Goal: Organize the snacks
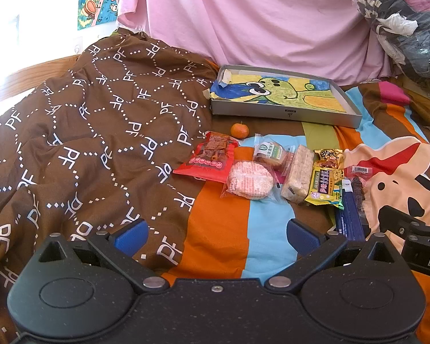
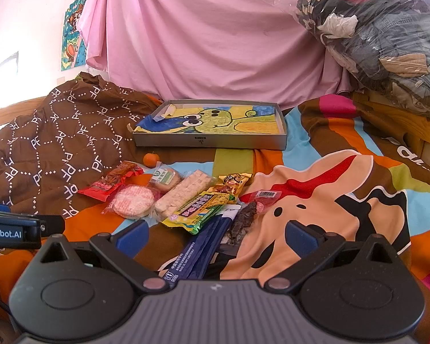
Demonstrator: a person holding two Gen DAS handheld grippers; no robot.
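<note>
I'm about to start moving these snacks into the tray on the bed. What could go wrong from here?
1. The packets overlap: grabbing the yellow-green bar may drag the dark blue packet beneath it.
2. The small orange sits loose on soft bedding and could roll if nudged.
3. The shallow tray rests on rumpled fabric, so it may tip under pressure.

Blue packet (image 2: 199, 253) — end hidden (behind tongs), print unreadable

Wrapped snack packets (image 2: 186, 197) lie clustered on the striped bedsheet (image 2: 315, 132), near the shallow grey cardboard tray (image 2: 212, 140), beside a small orange mandarin (image 2: 151, 159).
</note>
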